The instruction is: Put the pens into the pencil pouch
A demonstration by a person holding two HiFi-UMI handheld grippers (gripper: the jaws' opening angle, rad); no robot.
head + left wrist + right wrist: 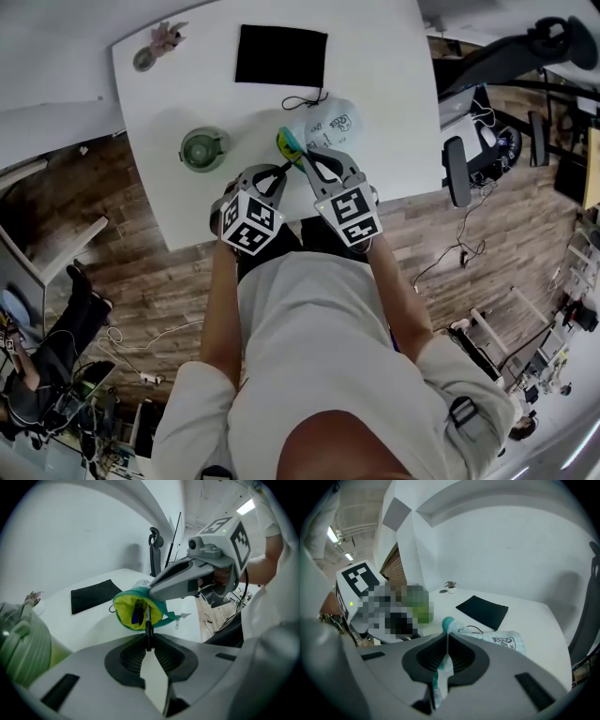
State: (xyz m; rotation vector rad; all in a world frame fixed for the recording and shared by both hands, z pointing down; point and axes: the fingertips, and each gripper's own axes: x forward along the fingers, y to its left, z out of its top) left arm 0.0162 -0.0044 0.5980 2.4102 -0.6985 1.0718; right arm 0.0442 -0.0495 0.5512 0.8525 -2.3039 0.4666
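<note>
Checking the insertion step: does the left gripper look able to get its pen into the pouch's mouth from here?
Probably yes. The left gripper is shut on a black pen whose far end sits at the open mouth of the pencil pouch, which the right gripper holds up; nothing lies between.

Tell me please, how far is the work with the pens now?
Done: a blue pen already lies inside the open pouch. In hand: the right gripper pinches the pouch's rim, and the left gripper holds a black pen pointing into its mouth. Left: release that pen; I cannot see other pens.
</note>
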